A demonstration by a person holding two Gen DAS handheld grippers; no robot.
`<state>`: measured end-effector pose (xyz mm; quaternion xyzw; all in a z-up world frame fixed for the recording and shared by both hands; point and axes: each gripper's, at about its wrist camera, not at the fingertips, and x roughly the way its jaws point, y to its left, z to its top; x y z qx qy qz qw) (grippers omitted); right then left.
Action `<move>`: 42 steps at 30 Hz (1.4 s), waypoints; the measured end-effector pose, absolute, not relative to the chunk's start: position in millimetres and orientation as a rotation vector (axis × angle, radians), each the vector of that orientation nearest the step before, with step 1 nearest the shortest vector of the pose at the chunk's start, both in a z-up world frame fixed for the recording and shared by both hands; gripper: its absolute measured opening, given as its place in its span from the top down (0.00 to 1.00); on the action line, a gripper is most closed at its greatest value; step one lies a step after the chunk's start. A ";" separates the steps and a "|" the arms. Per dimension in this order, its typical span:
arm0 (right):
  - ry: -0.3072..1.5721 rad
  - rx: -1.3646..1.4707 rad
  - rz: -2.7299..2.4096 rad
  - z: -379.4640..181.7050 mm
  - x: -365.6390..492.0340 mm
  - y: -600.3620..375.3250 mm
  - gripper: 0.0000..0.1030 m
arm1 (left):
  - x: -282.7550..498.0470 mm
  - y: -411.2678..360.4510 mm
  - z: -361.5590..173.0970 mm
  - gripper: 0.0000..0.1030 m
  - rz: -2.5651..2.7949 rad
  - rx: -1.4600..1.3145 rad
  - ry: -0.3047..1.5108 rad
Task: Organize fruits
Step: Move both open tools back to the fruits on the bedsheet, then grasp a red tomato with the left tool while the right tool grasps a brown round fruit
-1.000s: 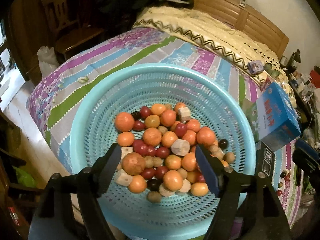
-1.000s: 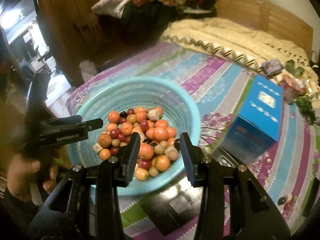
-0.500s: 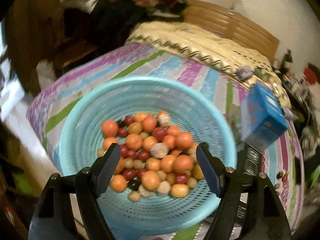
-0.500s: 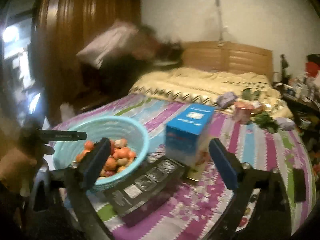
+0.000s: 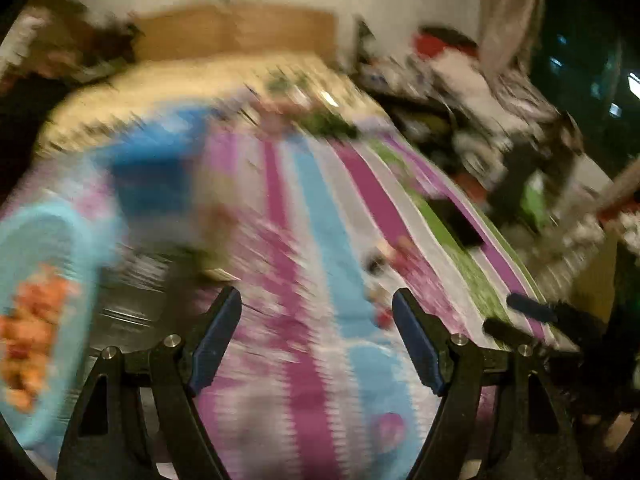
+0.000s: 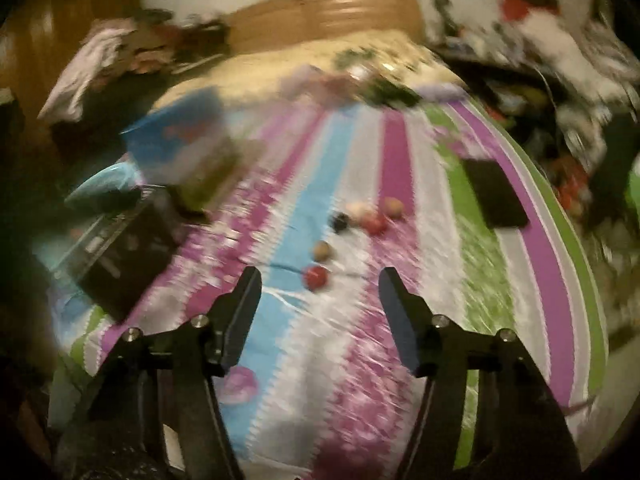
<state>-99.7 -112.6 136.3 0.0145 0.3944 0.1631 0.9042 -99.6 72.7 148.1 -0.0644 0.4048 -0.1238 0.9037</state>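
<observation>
Fruits [image 6: 318, 276] lie sharp only in right view; both tongs [image 5: 316, 336] [image 6: 320, 308] gape empty.

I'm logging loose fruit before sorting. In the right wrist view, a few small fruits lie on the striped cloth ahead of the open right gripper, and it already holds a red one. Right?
Not quite: the right gripper holds nothing. The right wrist view shows its jaws apart, with the red fruit lying on the striped cloth ahead of them, among the other loose fruits.
</observation>
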 end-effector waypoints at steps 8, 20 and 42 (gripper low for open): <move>0.857 0.061 0.306 120.4 -103.1 -151.1 0.43 | -56.4 0.8 53.3 0.43 -0.330 -0.158 1.027; 0.900 0.096 0.346 98.7 -94.5 -158.9 0.55 | -40.5 -25.6 23.6 0.63 -0.297 -0.156 1.049; 0.956 0.033 0.496 50.1 -23.1 -80.9 0.63 | -64.8 57.3 32.8 0.74 -0.144 -0.258 1.007</move>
